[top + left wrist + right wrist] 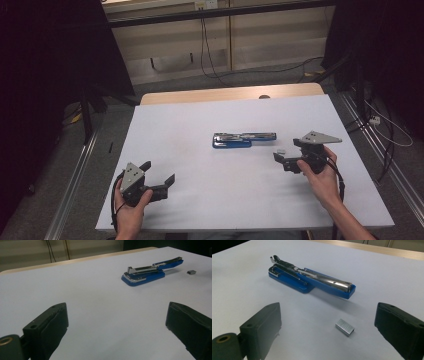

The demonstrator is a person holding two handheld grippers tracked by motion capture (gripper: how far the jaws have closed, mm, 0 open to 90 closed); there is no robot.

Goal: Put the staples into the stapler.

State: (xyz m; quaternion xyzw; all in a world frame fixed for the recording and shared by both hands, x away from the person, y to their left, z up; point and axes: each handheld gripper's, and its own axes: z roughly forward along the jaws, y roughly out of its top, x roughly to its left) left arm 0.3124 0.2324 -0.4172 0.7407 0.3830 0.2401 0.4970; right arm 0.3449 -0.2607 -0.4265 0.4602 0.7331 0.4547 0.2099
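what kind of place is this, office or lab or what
Probably a lab recording bench: a bare white table ringed by black curtains, loose cables on the floor, and only a blue stapler.

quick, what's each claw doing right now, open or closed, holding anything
Left claw: open, holding nothing, over bare table.
Right claw: open, holding nothing, the staple block lies between its jaws, untouched.

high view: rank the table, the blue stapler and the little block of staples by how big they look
1. table: by far the largest.
2. blue stapler: a long bar at mid-table.
3. block of staples: a tiny grey speck beside the right gripper.
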